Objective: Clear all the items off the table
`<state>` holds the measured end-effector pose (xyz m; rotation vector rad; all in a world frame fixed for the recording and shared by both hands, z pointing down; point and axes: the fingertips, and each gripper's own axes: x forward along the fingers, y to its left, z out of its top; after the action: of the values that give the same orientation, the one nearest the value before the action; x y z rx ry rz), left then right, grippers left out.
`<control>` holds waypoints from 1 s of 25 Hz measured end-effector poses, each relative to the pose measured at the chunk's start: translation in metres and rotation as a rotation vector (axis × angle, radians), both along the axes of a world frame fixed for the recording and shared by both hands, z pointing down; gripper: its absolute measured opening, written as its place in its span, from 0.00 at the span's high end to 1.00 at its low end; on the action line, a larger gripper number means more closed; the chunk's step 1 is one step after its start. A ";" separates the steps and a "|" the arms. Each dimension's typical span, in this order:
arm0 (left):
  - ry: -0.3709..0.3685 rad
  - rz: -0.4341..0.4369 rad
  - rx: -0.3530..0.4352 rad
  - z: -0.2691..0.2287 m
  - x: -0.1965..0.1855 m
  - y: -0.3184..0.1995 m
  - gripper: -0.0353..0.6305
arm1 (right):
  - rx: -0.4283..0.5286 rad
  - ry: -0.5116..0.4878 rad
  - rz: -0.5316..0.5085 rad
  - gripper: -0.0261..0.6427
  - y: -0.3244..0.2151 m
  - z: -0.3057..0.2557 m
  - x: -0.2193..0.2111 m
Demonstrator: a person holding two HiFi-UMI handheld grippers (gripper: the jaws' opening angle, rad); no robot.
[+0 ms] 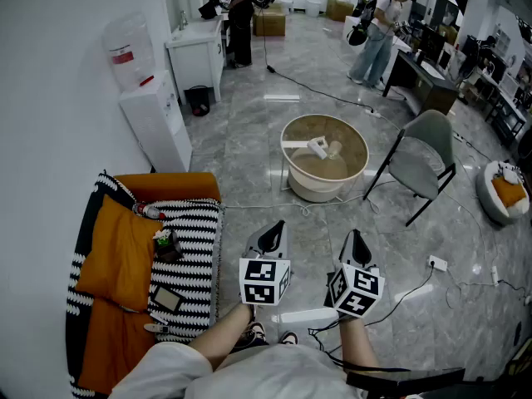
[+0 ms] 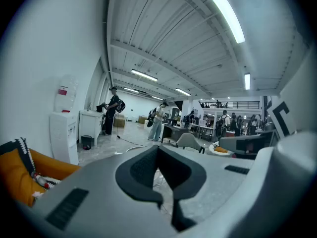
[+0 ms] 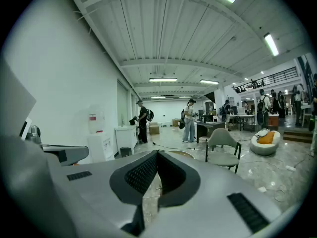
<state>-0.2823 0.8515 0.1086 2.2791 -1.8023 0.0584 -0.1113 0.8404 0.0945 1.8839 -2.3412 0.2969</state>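
My left gripper [image 1: 273, 233] and right gripper [image 1: 357, 241] are held side by side over the grey floor, in front of the person's lap. Both are shut and hold nothing. In the left gripper view the left gripper [image 2: 158, 148] has its jaws meeting at the tips, and the right gripper view shows the right gripper [image 3: 157, 154] the same. A round beige tub [image 1: 293, 169] stands on the floor ahead with white pieces inside. On the left, an orange sofa [image 1: 170, 186] with a striped blanket [image 1: 195, 256] carries a small green-and-dark object [image 1: 164, 242] and a flat dark device [image 1: 166, 298].
A grey chair [image 1: 424, 160] stands right of the tub. A water dispenser [image 1: 150, 106] is against the left wall. Cables and a power strip [image 1: 438, 263] lie on the floor to the right, near a round cushion seat [image 1: 504, 191]. People stand at the far desks.
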 end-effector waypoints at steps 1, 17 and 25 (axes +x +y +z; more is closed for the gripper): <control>-0.004 0.003 0.002 -0.001 -0.003 -0.001 0.94 | 0.001 -0.002 0.000 0.94 -0.001 0.000 -0.004; -0.036 0.076 0.010 0.003 -0.028 -0.009 0.94 | 0.012 -0.034 0.032 0.94 0.002 0.008 -0.035; -0.044 0.103 0.024 0.000 -0.026 -0.023 0.94 | -0.005 -0.025 0.080 0.94 -0.006 0.011 -0.025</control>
<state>-0.3087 0.8281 0.1082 2.4044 -1.7133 0.1063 -0.1367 0.8340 0.1056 1.9858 -2.2822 0.3366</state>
